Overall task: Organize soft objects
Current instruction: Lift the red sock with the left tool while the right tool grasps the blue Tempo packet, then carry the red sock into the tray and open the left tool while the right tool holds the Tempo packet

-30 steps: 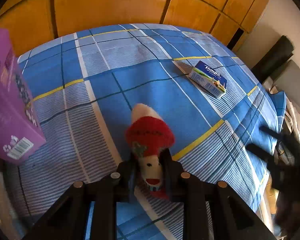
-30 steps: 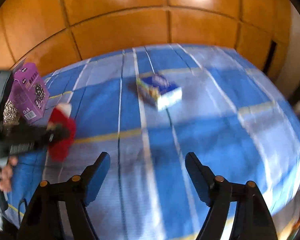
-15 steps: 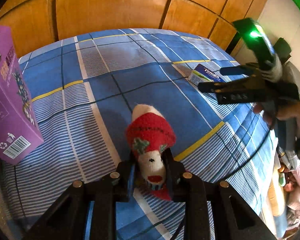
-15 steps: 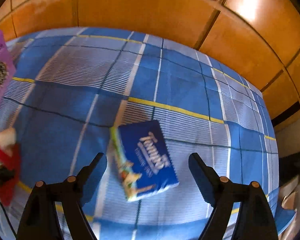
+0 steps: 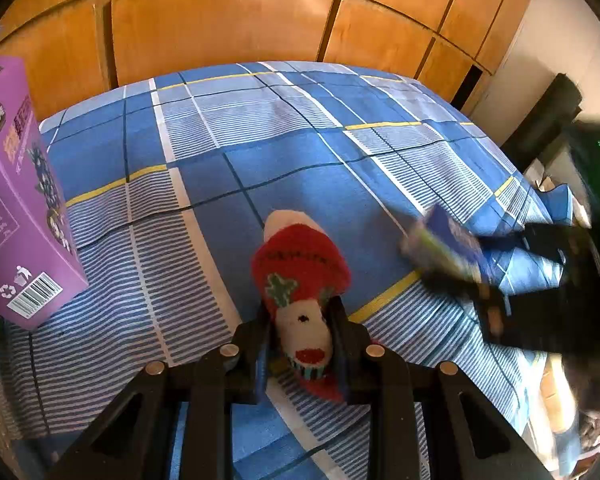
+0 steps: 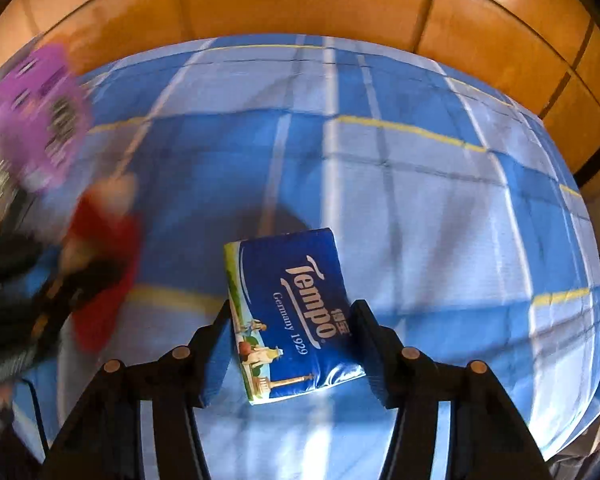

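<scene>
The right tool (image 6: 292, 344) has just been closing and now pinches the blue Tempo tissue pack (image 6: 290, 312), whose long axis runs forward along the fingers, held above the bed (image 6: 440, 216) near its right edge. The left tool (image 5: 302, 334), pressed tight, grips a red knitted sock doll (image 5: 300, 276) at the bed's near middle. A purple carton (image 5: 16, 208) stands at the left edge; orange wooden panels (image 5: 220, 28) back the room.

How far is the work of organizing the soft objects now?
Nothing looks put away yet. In hand: the left gripper is shut on the red plush toy, and the right gripper, its fingers just closing, has the blue Tempo tissue pack between them. Left: both must be set in their place; the purple box stands on the plaid bedsheet.
</scene>
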A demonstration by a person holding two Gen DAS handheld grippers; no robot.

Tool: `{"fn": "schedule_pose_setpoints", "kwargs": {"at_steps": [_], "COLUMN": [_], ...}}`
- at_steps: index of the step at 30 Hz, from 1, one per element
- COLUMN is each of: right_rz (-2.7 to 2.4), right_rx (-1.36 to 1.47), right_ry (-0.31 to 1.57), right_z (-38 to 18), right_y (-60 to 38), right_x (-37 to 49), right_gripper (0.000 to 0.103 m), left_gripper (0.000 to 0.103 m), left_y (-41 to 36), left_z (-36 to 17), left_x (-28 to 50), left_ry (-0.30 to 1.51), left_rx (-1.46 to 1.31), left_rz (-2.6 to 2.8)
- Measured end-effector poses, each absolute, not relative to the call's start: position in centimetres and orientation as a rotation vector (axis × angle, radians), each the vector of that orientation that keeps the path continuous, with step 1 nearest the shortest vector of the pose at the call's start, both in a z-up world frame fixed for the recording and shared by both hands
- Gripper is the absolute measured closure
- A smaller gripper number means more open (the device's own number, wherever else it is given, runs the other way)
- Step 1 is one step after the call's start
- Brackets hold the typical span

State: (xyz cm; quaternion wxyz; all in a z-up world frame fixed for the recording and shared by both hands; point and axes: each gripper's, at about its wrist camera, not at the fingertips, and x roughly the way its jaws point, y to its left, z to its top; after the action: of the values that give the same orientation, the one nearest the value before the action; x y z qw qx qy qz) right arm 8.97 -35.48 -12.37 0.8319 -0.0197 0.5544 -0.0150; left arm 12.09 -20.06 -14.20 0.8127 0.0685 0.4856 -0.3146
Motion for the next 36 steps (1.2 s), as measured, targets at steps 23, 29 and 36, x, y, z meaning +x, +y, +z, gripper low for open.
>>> {"fn": "schedule_pose_setpoints", "kwargs": {"at_steps": [23,29,36], "right_rz": [-0.130,-0.123,-0.133], "right_rx": [0.055,0.052,0.044], "right_ry": [0.996,0.968,0.962], "right_z": [-12.8,-12.8,-12.7], "right_y": [-33.7,-33.6,-33.5], "right_x": [4.3,3.8,3.8], "right_gripper": [0.047,0.047,0.047], "left_gripper": [0.085,0.085,0.085], "left_y": [-25.3,-20.1,-8.1], "left_z": [-1.5,3.8,4.9], "left_x": [20.8,28.4,33.3], "left_ry": [0.972,0.922,0.924], "left_rx": [0.183,0.101,0.024], "left_rz": [-0.651,-0.496,-0.260]}}
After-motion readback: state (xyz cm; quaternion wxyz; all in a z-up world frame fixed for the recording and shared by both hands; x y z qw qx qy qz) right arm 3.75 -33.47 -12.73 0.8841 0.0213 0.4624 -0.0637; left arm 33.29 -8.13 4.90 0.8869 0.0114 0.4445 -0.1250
